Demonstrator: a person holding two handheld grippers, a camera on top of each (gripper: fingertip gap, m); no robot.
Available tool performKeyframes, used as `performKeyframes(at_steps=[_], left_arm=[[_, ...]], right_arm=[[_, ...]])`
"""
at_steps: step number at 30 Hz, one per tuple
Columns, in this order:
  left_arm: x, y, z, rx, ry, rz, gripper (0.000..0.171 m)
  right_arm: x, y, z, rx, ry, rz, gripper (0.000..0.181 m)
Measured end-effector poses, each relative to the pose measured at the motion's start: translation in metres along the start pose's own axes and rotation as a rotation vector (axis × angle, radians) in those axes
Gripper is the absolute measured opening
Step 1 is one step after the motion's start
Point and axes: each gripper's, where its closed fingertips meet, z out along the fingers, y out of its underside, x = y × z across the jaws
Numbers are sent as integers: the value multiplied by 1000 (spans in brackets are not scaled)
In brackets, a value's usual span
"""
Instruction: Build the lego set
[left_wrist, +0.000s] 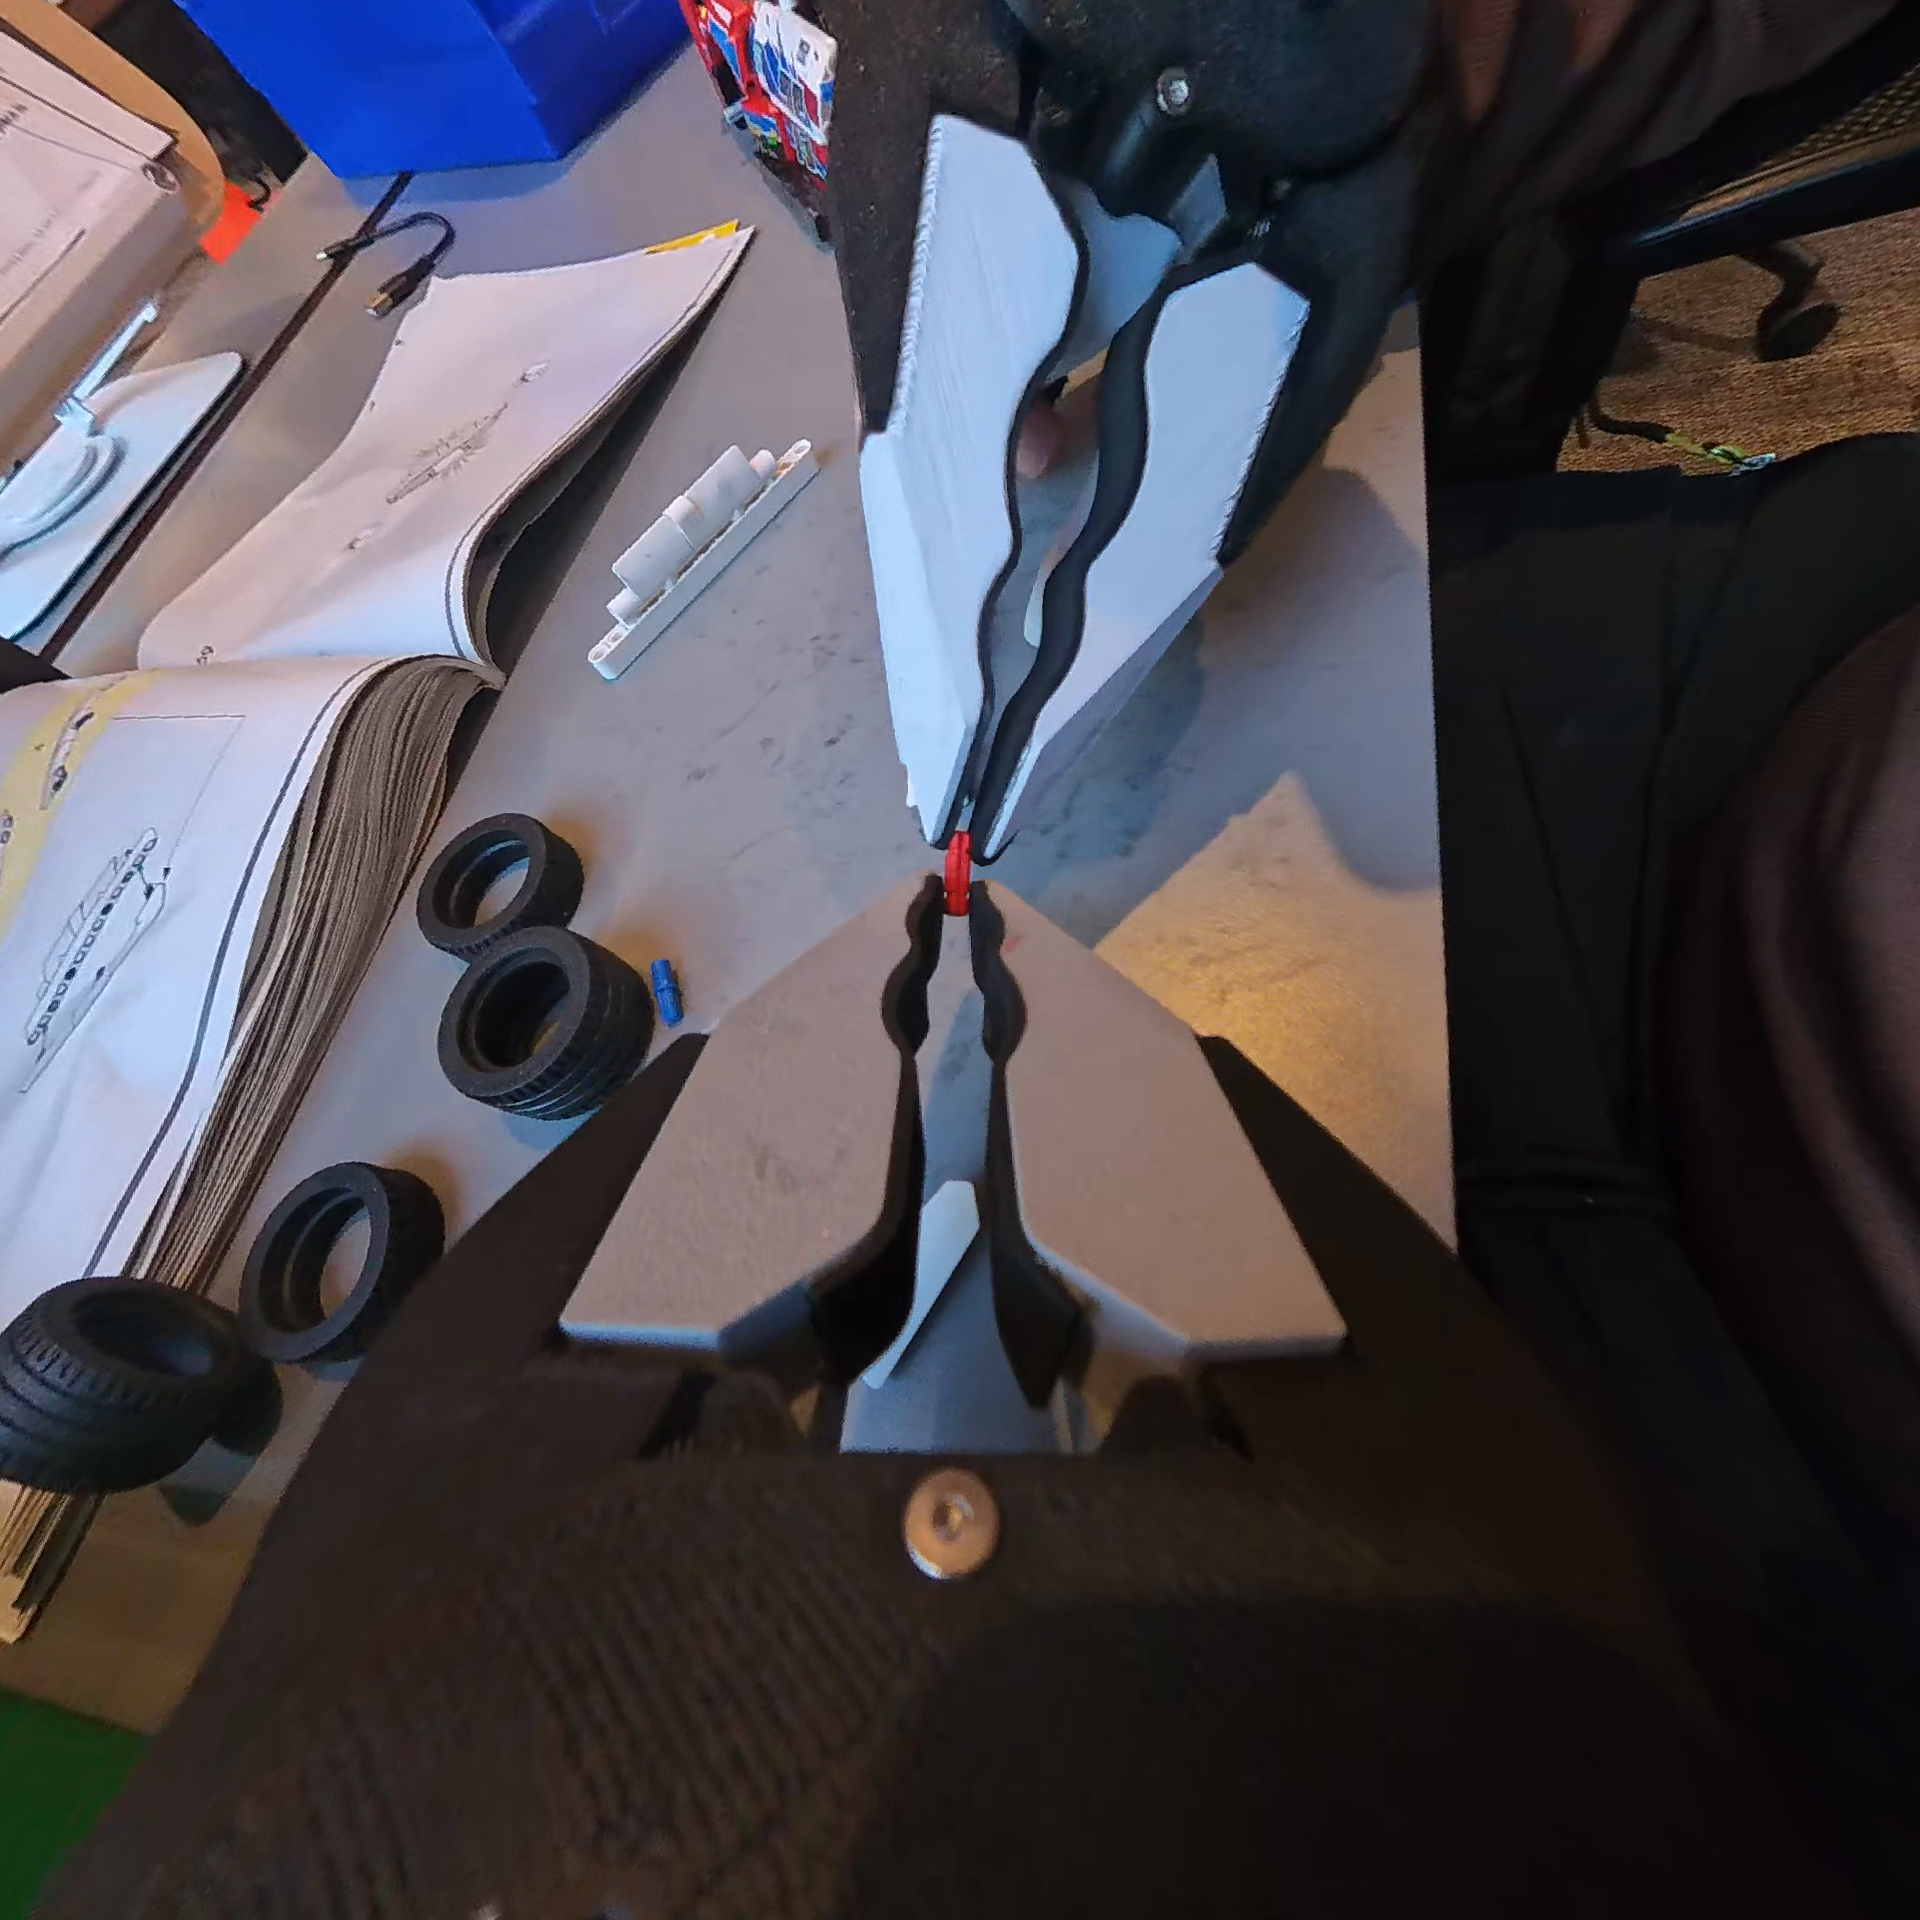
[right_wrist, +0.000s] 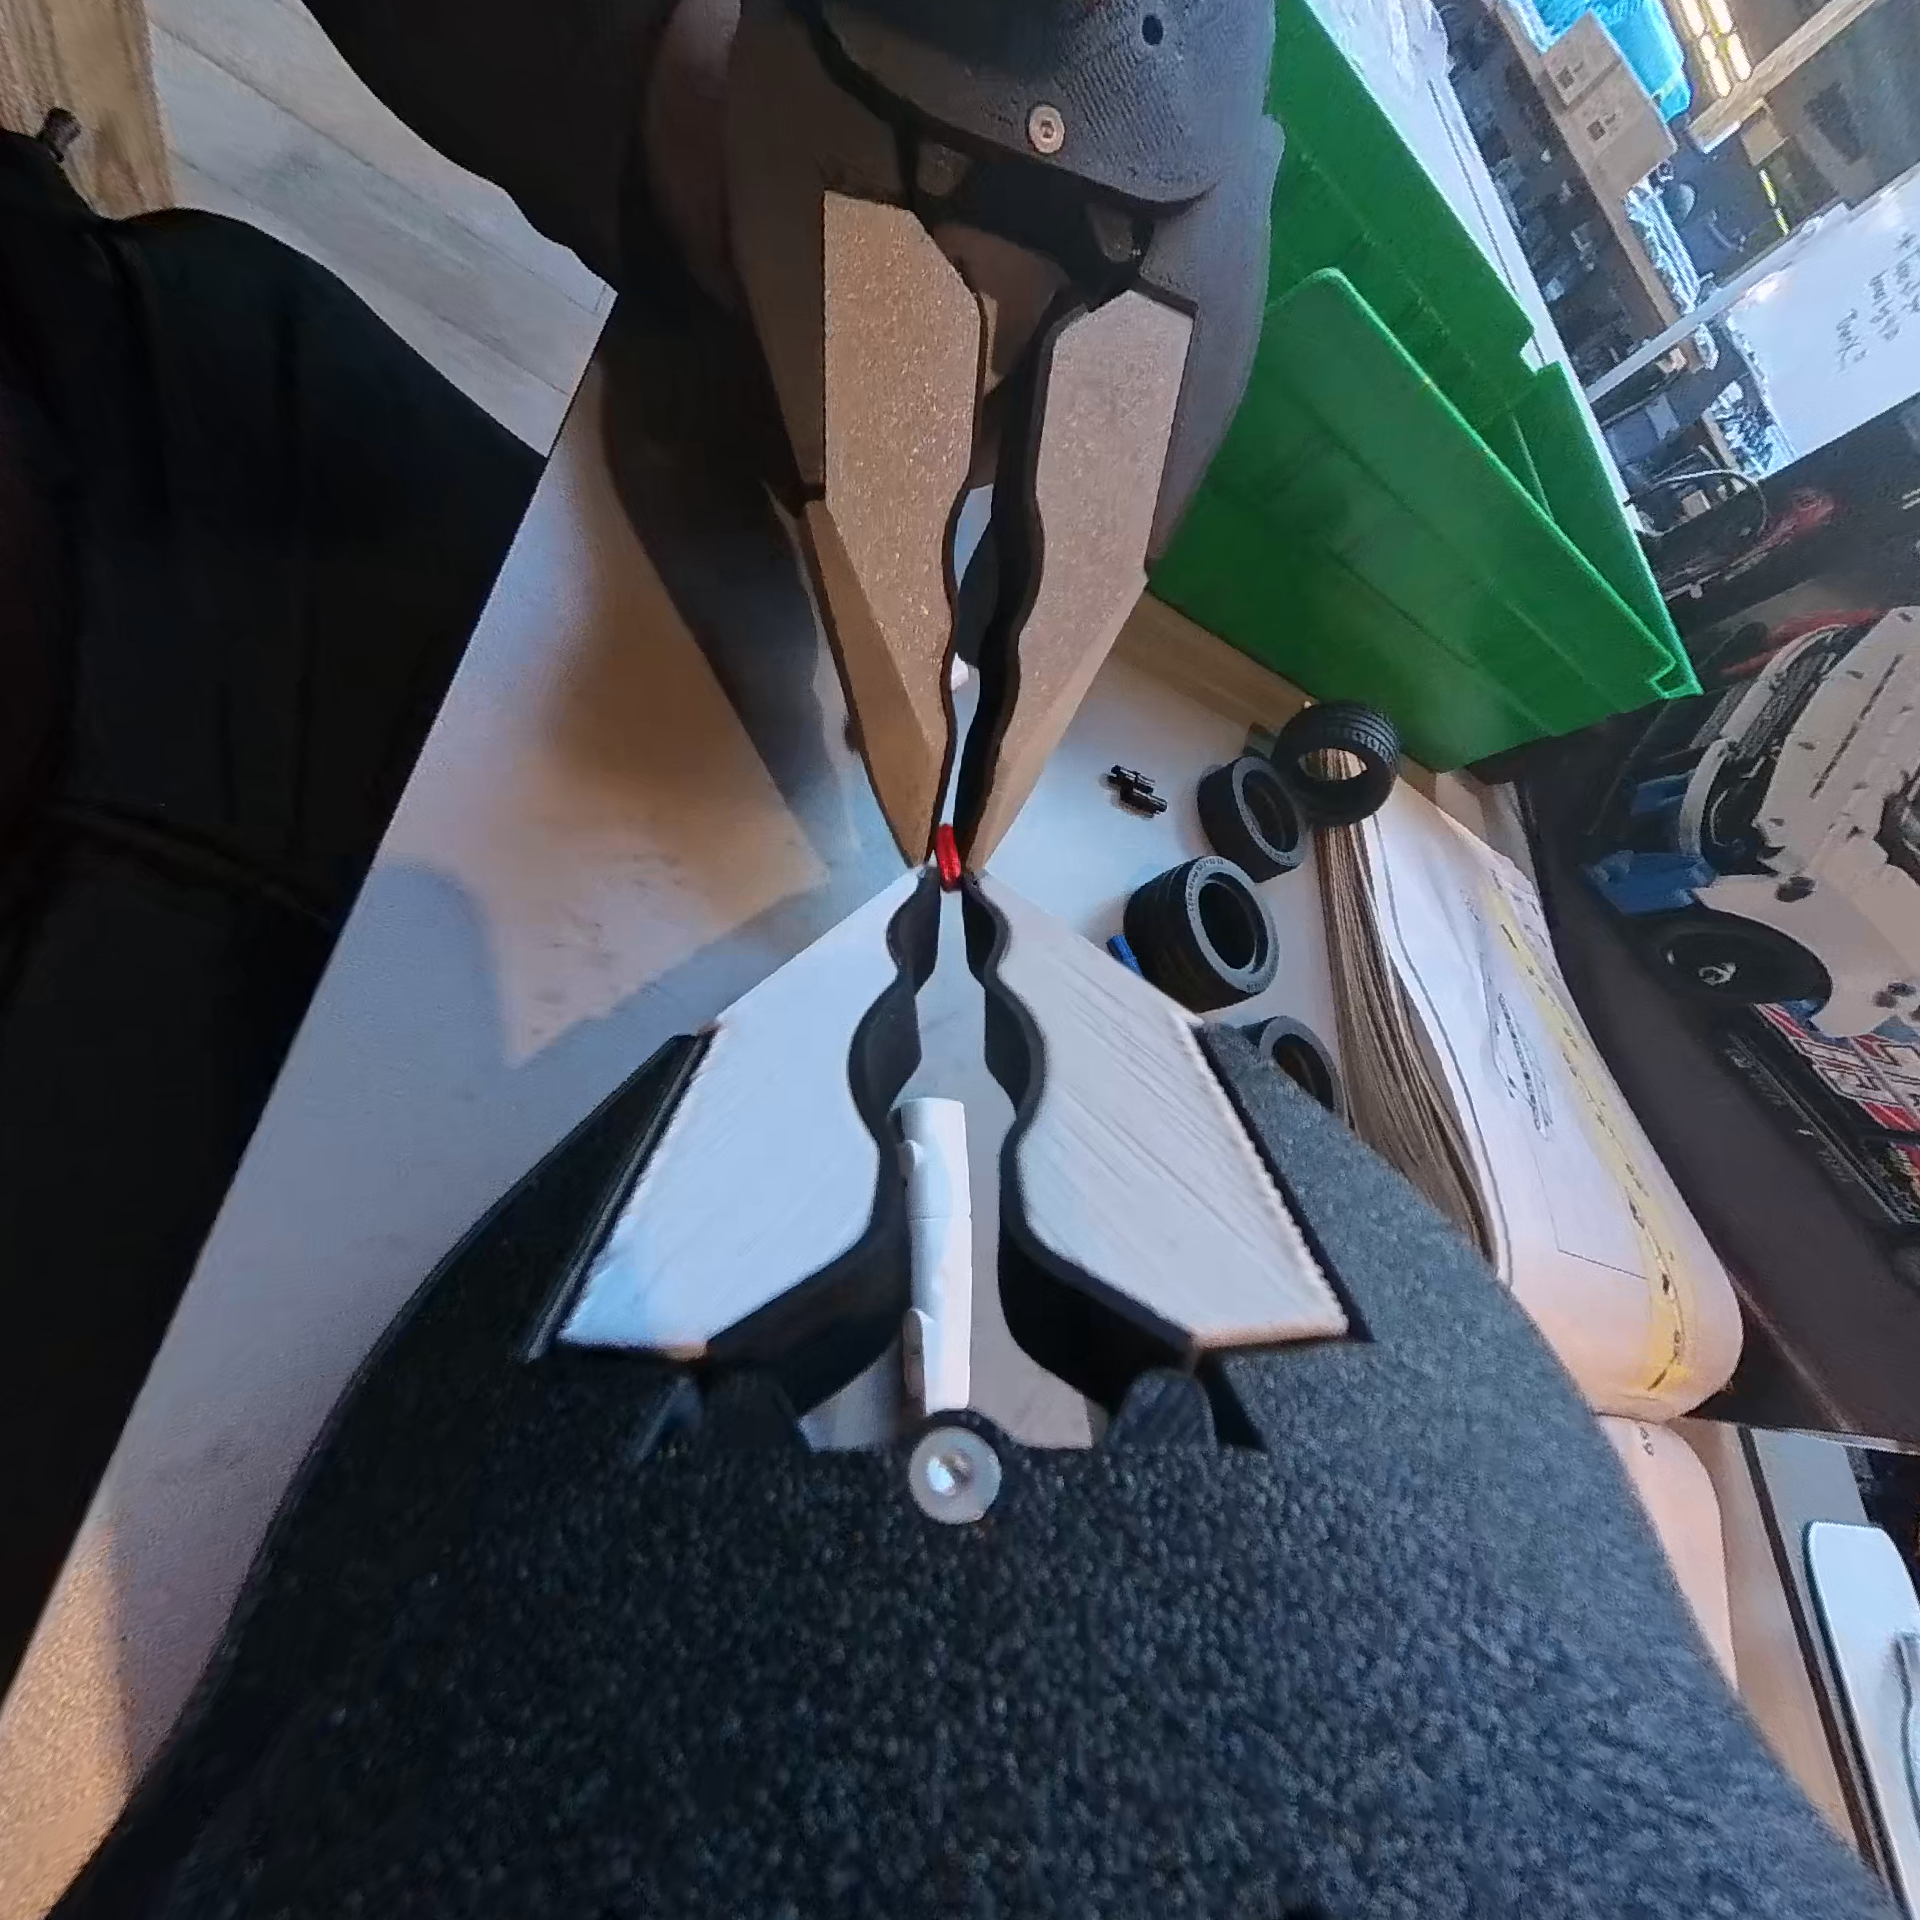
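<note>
Where tips meet, left tool (left_wrist: 957, 902) and right tool (left_wrist: 966, 837) pinch small red pin (left_wrist: 957, 871).

Print and step diagrams are carried by the open instruction booklet (left_wrist: 343, 499), left of the left claw (left_wrist: 956, 899) | handwriting is seen on a whiteboard (right_wrist: 1839, 343), far upper right of the right claw (right_wrist: 943, 885) | bold lettering is borne by the set box (right_wrist: 1829, 1101), to its right | wording withheld.

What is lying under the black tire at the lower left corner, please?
The tire rests partly on the open manual, on the edge of its page stack, and hangs over the table. What lies directly beneath it is covered.
</note>
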Motion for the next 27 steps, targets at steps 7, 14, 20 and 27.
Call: performKeyframes(at_steps=[7, 14, 20, 27], left_arm=[[-7, 7, 6, -55, -36, -23, 2], [-7, 23, 21, -194, -14, -32, 2], [-4, 17, 32, -184, 48, -23, 2], [-3, 13, 38, -177, 73, -10, 2]], right_arm=[[7, 23, -11, -117, -29, 141, 24], [4, 60, -22, -232, -120, 388, 46], [1, 66, -19, -224, -209, 512, 31], [-6, 63, -19, -209, -281, 544, 17]])
